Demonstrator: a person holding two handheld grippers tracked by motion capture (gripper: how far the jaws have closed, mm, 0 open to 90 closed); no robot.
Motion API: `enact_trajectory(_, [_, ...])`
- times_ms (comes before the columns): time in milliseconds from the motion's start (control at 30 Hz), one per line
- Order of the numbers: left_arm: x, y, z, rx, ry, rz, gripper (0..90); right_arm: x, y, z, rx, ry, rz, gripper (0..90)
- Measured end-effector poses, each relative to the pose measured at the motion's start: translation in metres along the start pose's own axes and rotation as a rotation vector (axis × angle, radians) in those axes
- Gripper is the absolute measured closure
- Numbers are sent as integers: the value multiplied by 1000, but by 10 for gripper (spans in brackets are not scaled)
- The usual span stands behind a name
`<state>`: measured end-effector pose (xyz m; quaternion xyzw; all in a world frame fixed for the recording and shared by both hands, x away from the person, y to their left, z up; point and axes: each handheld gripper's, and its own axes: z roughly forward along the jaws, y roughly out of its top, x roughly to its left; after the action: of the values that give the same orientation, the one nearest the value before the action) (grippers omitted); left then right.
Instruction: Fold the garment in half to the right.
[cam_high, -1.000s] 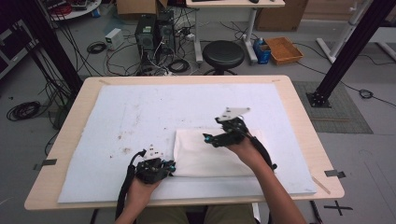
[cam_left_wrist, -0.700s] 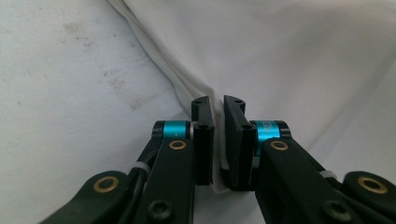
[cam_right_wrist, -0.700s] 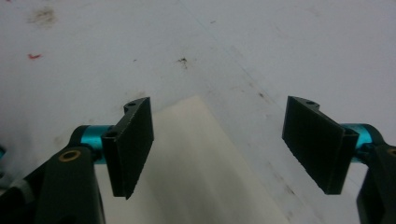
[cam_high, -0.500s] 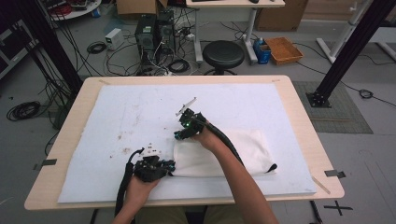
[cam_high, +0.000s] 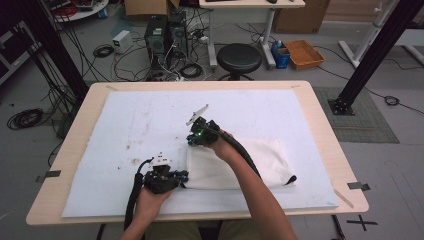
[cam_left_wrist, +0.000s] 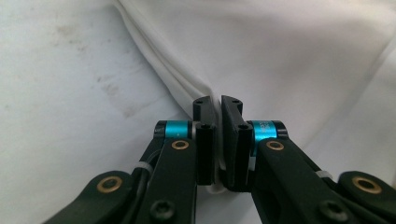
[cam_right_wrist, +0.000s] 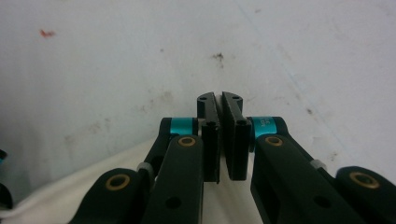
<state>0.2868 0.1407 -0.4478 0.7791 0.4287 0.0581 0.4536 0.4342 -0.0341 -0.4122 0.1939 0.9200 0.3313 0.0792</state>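
Observation:
A white folded cloth (cam_high: 250, 160) lies on the near right part of the white mat (cam_high: 150, 120). My left gripper (cam_high: 182, 175) sits at the cloth's near left corner, shut on it; in the left gripper view the bunched folds of the cloth (cam_left_wrist: 280, 46) run into my left gripper (cam_left_wrist: 218, 100). My right gripper (cam_high: 192, 141) is down at the cloth's far left corner. Its jaws have just been closing and now stand together. In the right gripper view my right gripper (cam_right_wrist: 218, 97) has its tips over bare mat, with the cloth's edge (cam_right_wrist: 93, 186) running in between the jaws lower down.
The mat covers most of the wooden table (cam_high: 320, 120) and has brown stains (cam_high: 132, 145) left of the cloth. The right forearm lies across the cloth. A black stool (cam_high: 241, 56) and cables stand on the floor beyond the far edge.
My right gripper went left along the cloth's far edge to its far left corner, and its jaws went from open to shut. The left gripper stayed where it was.

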Motion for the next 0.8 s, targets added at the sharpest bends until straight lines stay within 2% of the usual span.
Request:
enact_trajectory(133, [-3,7,-3,-69,-82,-30,843,-3,-3,-18,-73,11,20,868])
enact_trajectory(233, [-7,12,-2,-101,-134,-44,843,-7,-10,-32,-116,18,29,868])
enact_trajectory(367, [-12,21,-1,-132,-187,-70,843,-12,-21,-48,-181,18,52,869])
enact_trajectory(500, [-23,35,4,-154,-226,-60,843,-18,-33,-64,-243,17,91,869])
enact_trajectory(600, [-34,47,13,-157,-262,-50,843,-25,-45,-77,-282,8,122,869])
enact_trajectory(800, [-55,72,36,-127,-302,-25,843,-40,-74,-101,-323,-32,173,870])
